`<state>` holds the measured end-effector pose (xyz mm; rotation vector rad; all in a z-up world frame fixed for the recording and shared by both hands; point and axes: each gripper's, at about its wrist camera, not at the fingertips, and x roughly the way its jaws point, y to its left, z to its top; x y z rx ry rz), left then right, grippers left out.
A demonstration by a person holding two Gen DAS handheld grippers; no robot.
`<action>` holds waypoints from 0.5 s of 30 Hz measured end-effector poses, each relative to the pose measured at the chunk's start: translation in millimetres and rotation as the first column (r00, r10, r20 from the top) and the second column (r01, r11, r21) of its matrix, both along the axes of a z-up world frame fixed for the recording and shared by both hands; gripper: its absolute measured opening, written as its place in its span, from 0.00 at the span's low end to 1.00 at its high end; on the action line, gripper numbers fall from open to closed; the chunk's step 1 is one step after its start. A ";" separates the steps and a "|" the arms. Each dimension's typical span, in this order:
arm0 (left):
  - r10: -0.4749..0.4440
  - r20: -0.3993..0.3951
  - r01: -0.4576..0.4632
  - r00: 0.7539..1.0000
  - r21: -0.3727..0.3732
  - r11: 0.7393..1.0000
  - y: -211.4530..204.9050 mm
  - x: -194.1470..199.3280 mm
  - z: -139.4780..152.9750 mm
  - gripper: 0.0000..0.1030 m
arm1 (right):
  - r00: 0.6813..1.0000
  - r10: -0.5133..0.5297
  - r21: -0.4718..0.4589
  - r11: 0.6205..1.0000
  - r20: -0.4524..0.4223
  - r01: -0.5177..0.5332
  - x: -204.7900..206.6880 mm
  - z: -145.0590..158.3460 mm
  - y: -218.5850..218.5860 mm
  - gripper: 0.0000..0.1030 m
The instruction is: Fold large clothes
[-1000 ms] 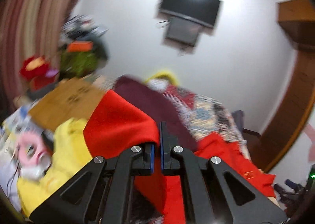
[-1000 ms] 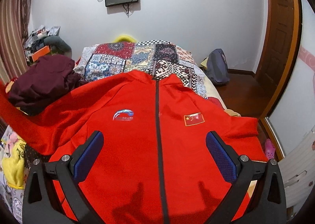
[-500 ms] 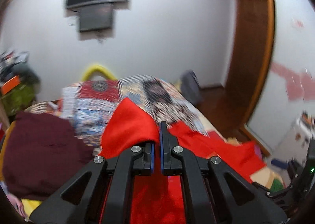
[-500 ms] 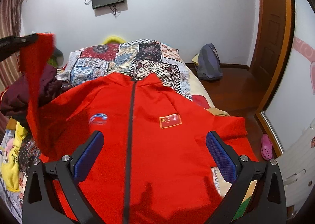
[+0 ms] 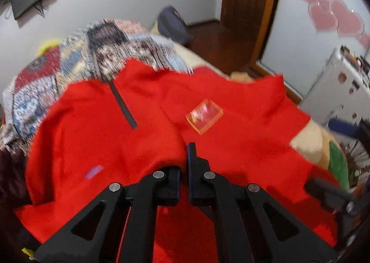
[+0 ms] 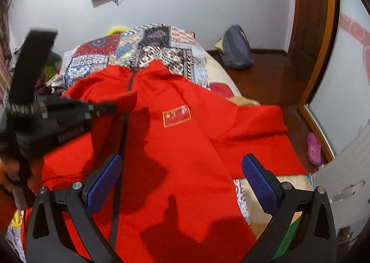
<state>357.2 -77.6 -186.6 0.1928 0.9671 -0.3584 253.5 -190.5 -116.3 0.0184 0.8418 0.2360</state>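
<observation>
On the patchwork bedspread point(image 6: 148, 52): red zip jacket point(image 6: 185, 147), front up. Left gripper point(image 5: 185, 159): fingers pinched together on the jacket's sleeve, carried over its chest. Right gripper point(image 6: 181, 177): fingers spread wide, empty, above the hem.

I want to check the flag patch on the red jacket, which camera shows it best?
The right wrist view: the flag patch is sharp there, lying flat on the red jacket. The left wrist view shows it blurred and washed out.
</observation>
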 end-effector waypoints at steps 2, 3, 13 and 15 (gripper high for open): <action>-0.016 -0.049 0.015 0.999 -0.008 1.000 -2.2 -5.0 -9.4 0.06 | 1.000 -0.006 0.005 1.000 -0.021 0.006 0.6 -4.4 -3.2 1.00; -0.020 -0.067 0.020 0.998 -0.009 1.000 -1.9 -8.2 -11.0 0.12 | 0.999 -0.006 0.008 1.000 -0.031 0.007 0.9 -6.2 -4.5 1.00; 0.055 0.066 -0.056 0.996 0.006 0.998 55.7 -44.4 55.5 0.72 | 0.995 0.051 0.067 0.997 -0.091 -0.045 12.1 -11.2 9.1 1.00; 0.111 0.107 -0.113 0.988 0.018 0.993 83.8 -57.4 67.1 0.83 | 0.990 0.093 0.060 0.994 -0.105 -0.087 17.0 -14.7 22.3 1.00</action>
